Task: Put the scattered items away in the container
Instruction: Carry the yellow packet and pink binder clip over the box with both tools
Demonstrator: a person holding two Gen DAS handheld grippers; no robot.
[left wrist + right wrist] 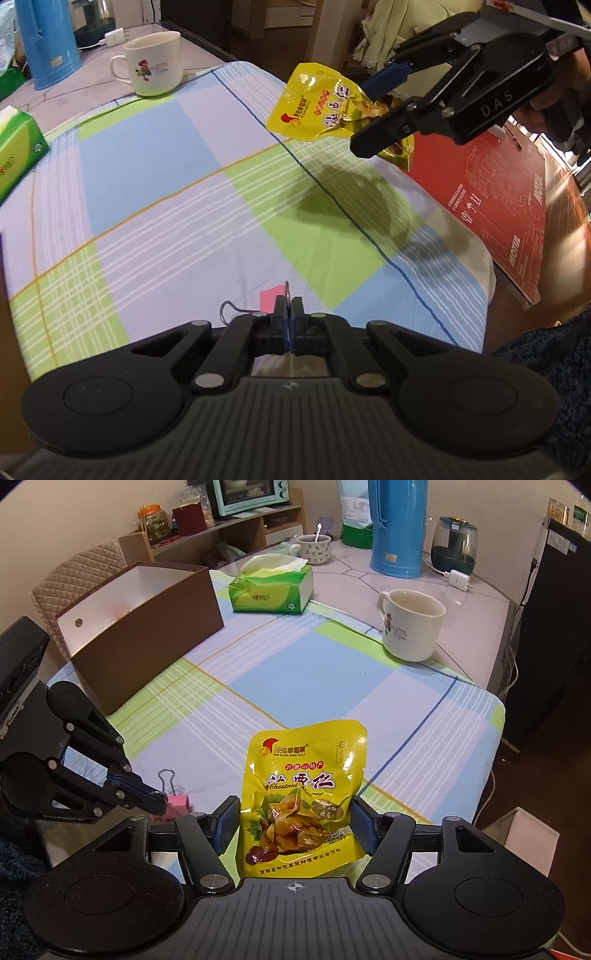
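A yellow chestnut snack packet [295,794] stands upright between the pads of my right gripper [294,825], which is shut on its lower half. In the left wrist view that packet [317,103] hangs above the checked tablecloth [166,206] in my right gripper [375,114] and casts a shadow. My left gripper [288,314] is shut on a wire handle of a pink binder clip [270,297] low over the cloth. From the right wrist view, the left gripper [157,800] and clip [179,805] sit near the table's front-left. The open brown box [147,627], white inside, stands at the far left.
A white mug [410,624], green tissue box [271,589], blue thermos [397,528] and a second cup [314,548] stand toward the back. A red board [509,206] leans beside the table's right edge. A white bin [524,834] sits on the floor.
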